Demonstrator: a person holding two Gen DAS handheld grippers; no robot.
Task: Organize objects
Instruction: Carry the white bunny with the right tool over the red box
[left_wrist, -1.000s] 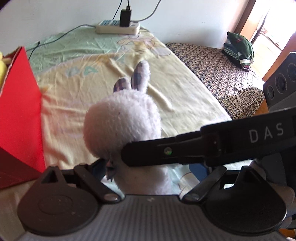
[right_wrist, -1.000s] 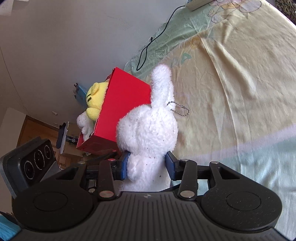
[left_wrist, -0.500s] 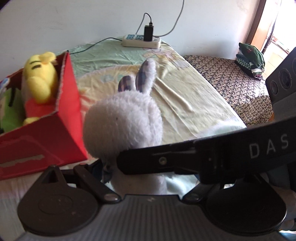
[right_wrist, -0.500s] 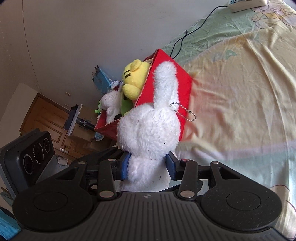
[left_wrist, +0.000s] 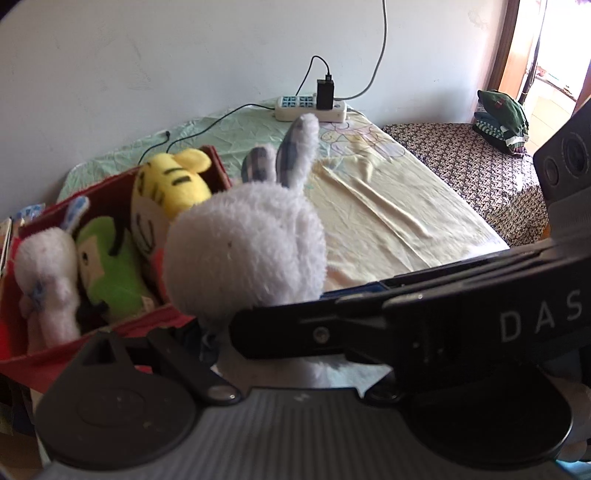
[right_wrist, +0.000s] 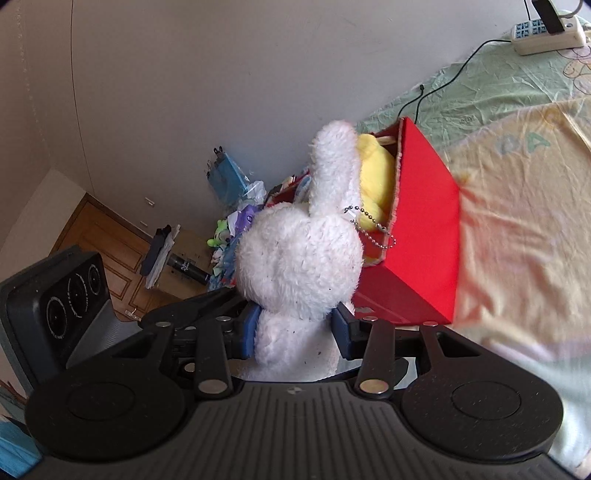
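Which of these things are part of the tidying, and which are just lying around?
Part of the job: white plush rabbit in the right gripper; red box; yellow toy, green toy and small white toy inside it.

Lying about: power strip, folded green clothes, bedsheet.

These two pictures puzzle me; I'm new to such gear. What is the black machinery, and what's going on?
Each picture comes from a camera mounted on a hand-held gripper, looking along its two fingers. No robot: a person holds one in each hand. In the left view, the left gripper clamps a white plush rabbit; the black bar crossing it is the right gripper. The right view shows that gripper squeezing a second white rabbit with a bead chain. Ahead on the bed sheet stands a red box already holding a yellow toy, a green one and another rabbit.
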